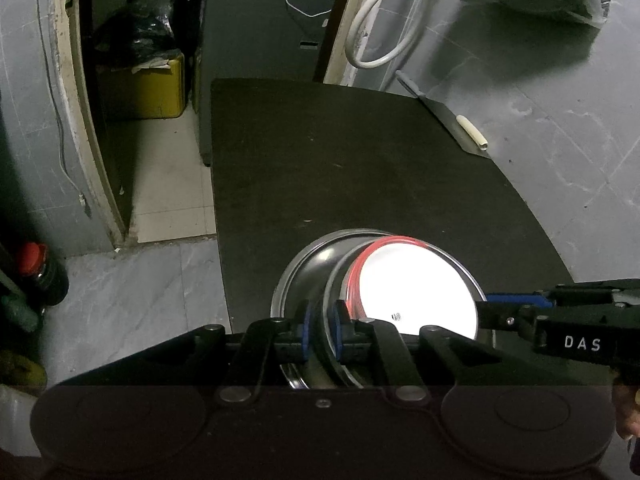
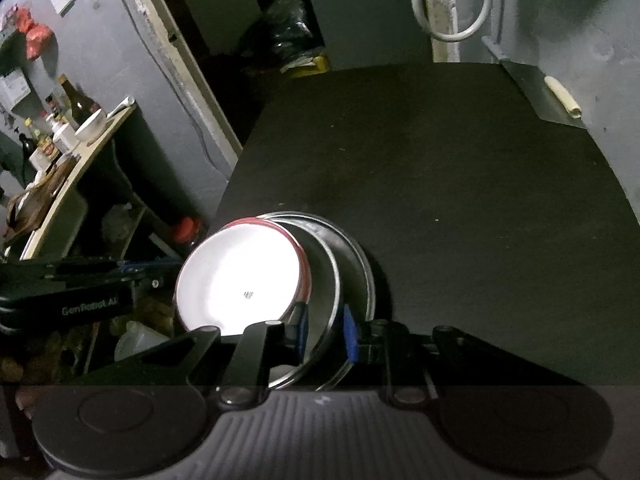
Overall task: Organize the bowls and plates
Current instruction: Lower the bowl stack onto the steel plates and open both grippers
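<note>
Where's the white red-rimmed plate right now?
Near edge of the black table, stacked inside the steel bowls; the white plate sits between both grippers.

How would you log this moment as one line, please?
left hand-held gripper: shut on steel plate rim | right hand-held gripper: shut on steel plate rim | white red-rimmed plate: on top | black table: below

You see a white plate [image 1: 416,292] with red rim nested in two tilted steel bowls [image 1: 312,268]; all over the dark worktop [image 1: 360,160].
</note>
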A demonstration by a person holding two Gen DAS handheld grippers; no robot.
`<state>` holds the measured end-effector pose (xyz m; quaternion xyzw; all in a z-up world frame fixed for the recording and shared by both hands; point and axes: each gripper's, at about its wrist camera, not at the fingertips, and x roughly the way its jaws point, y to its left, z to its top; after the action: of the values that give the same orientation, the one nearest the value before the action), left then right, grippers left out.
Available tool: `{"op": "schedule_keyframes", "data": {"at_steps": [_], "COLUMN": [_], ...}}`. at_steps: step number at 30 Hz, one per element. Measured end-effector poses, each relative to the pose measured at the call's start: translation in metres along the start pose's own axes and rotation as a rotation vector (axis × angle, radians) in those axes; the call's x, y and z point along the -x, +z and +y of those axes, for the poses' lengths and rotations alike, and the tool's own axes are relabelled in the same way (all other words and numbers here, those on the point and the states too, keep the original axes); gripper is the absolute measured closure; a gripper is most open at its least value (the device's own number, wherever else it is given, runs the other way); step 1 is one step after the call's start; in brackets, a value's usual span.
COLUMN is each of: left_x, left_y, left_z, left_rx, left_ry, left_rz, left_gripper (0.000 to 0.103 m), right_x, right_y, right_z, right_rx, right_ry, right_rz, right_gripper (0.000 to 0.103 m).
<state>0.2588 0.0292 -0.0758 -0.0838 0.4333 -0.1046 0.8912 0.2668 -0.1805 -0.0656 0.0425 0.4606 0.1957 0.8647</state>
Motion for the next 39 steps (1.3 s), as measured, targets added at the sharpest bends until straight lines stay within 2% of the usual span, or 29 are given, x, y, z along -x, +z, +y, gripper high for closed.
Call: {"op": "schedule_keyframes", "data": {"at_steps": [13,15,19,25,27,34,39], "left_x": [0.008,0.009,0.013,0.022,0.027,0.041,0.051], "left_y": [-0.003,-0.003,-0.004,-0.005,-0.007,-0.011,-0.013], "left_z": [-0.004,-0.004,-0.005,-0.007,-0.007,-0.016,-0.021], "left_rx": [-0.004,-0.004,-0.002,-0.001,-0.002,-0.025,-0.037], "left_ry": [0.008,0.013,0.028,0.059,0.075,0.104,0.124], "left_rz": [-0.021,-0.023,-0.03,-0.053,-0.072,-0.122,-0.148], "left_gripper": [0.087,0.082,0.076,0.06,0.045,0.029,0.018], "right_x": [0.012,0.015,0.019,0.027,0.031,0.044,0.052], "right_y": [-0.004,-0.005,-0.006,-0.01,-0.012,-0.015,-0.017], "right_z": [-0.002,-0.004,-0.002,-0.003,-0.005,-0.008,-0.01], "right_rx": [-0.016,-0.023,-0.021,-0.03,-0.038,-0.055,-0.068], "right_ry": [-0.004,0.0,0.005,0.002,0.002,0.0,-0.013], "right_rz": [-0.039,-0.049,-0.064,-0.095,-0.108,-0.16,-0.199], "right_gripper": [0.075,0.069,0.068,0.062,0.061,0.053,0.034]}}
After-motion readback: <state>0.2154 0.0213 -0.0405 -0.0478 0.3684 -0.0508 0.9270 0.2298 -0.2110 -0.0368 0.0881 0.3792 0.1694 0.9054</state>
